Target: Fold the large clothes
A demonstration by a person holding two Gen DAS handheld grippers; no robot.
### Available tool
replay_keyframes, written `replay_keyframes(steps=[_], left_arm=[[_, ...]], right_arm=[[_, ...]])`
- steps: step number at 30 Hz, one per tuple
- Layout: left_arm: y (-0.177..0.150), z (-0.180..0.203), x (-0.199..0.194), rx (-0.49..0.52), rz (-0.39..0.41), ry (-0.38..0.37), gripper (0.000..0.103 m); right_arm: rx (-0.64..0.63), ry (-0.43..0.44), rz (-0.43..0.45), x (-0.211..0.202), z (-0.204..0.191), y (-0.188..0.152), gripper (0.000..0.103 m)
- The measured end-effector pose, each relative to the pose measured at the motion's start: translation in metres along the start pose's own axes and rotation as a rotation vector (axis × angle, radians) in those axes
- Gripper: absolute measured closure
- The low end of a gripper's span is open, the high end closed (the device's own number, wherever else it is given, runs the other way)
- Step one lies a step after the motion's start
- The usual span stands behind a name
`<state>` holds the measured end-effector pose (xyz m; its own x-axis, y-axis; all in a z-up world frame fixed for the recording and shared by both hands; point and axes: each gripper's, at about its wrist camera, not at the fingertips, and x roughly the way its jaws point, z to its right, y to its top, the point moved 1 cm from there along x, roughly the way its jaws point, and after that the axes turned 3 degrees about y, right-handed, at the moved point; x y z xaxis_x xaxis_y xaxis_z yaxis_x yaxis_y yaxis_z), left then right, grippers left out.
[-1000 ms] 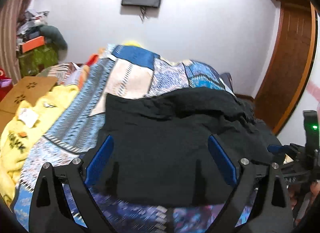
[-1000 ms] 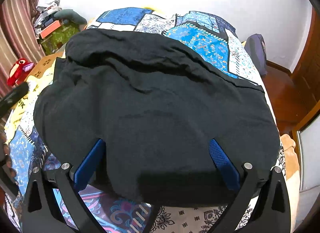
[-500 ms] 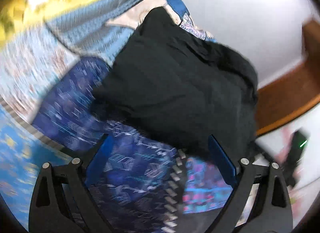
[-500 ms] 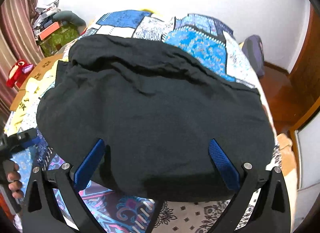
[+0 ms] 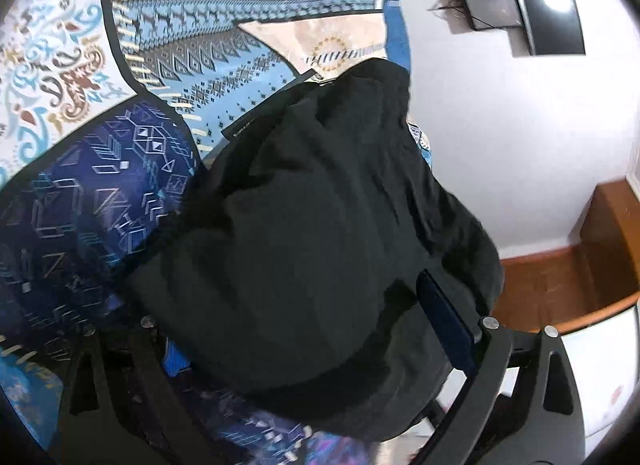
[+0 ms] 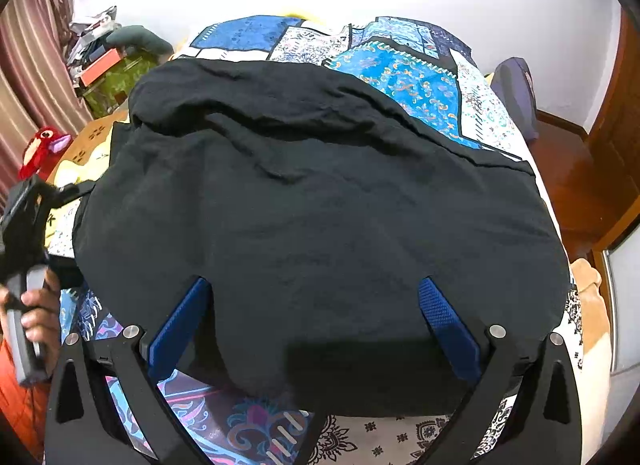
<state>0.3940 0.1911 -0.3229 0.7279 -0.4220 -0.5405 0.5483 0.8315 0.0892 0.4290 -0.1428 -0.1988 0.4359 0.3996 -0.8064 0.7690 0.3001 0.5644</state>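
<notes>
Patchwork bedspread (image 6: 416, 77), white wall behind. Black garment (image 6: 312, 225) fills frame centre, partly folded. Right gripper (image 6: 312, 325) and left gripper (image 5: 296, 329) both spread, empty. Next: pinch an edge.

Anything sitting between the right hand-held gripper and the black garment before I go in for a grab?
Nothing visible. The right hand-held gripper is open, its blue pads directly over the near edge of the black garment, which lies on the patterned bedspread with nothing on top.
</notes>
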Motion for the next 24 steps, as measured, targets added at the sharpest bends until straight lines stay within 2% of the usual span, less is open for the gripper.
replay_keyframes(steps=[3, 6, 9, 12, 13, 14, 15, 17, 18, 21, 24], left_arm=[[-0.002, 0.008, -0.009, 0.006, -0.032, -0.039, 0.013], [-0.015, 0.015, -0.025, 0.050, -0.036, -0.076, 0.013], [-0.026, 0.014, -0.027, 0.046, -0.073, -0.159, 0.013], [-0.024, 0.005, -0.013, 0.015, -0.091, -0.164, 0.015], [-0.022, 0.005, -0.008, 0.006, -0.091, -0.159, 0.021], [-0.019, 0.006, -0.005, 0.010, -0.089, -0.146, 0.027], [-0.016, 0.011, -0.001, 0.028, -0.081, -0.120, 0.028], [-0.012, 0.021, 0.004, 0.089, -0.048, -0.034, 0.044], [-0.011, 0.027, 0.007, 0.123, -0.031, 0.014, 0.047], [-0.009, 0.041, 0.005, 0.183, 0.020, 0.078, 0.056], [-0.014, 0.062, -0.003, 0.300, 0.069, 0.146, 0.064]], right_arm=[[0.002, 0.001, -0.004, -0.001, 0.001, 0.000, 0.000], [0.011, 0.004, -0.001, 0.000, 0.003, 0.001, 0.000], [0.022, -0.002, 0.008, 0.000, 0.003, 0.000, 0.000], [0.025, -0.004, 0.008, 0.000, 0.002, -0.001, 0.000], [0.021, -0.009, 0.008, -0.001, 0.001, -0.001, 0.000], [0.020, -0.012, 0.008, -0.001, 0.000, -0.001, 0.000], [0.019, -0.013, 0.005, -0.001, 0.000, -0.002, 0.000], [0.011, -0.013, -0.001, -0.002, 0.000, -0.002, 0.000], [0.010, -0.016, -0.004, -0.002, 0.000, -0.002, 0.000], [0.004, -0.030, -0.015, -0.004, -0.002, -0.001, 0.000], [-0.017, -0.047, -0.007, -0.012, -0.006, 0.004, 0.001]])
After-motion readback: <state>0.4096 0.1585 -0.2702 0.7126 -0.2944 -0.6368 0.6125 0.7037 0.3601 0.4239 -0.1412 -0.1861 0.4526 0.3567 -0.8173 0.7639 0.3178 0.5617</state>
